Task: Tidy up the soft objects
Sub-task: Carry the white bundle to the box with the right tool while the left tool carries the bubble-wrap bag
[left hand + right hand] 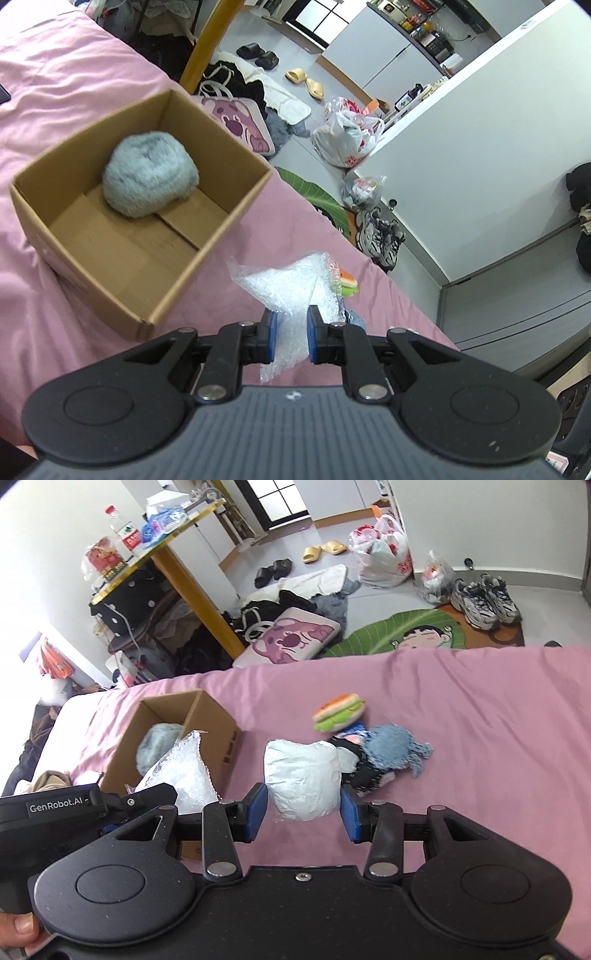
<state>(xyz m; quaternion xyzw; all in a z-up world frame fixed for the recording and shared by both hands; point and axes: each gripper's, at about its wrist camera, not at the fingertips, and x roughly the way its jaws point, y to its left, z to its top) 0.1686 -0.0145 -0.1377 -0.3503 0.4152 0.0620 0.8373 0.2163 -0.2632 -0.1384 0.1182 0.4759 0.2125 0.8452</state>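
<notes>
An open cardboard box [236, 210] stands on the pink bed sheet [74, 92] with a grey fluffy ball [149, 173] inside. My left gripper [290, 332] is shut on a clear bubble-wrap bag [284, 284], held just right of the box. In the right wrist view the same bag [184, 771] hangs beside the box [218, 731]. My right gripper [303, 792] holds a white padded packet [303, 779] between its blue pads, over the sheet. Beyond it lie a burger plush [340, 710], a blue fuzzy cloth [395, 751] and a dark patterned item [365, 775].
The bed's far edge drops to a floor with a green leaf mat [388, 635], sneakers [484, 600], plastic bags [384, 557], slippers and a purple cushion [291, 637]. A yellow-legged table [192, 579] stands left of the bed. A thumb [20, 932] shows at the lower left.
</notes>
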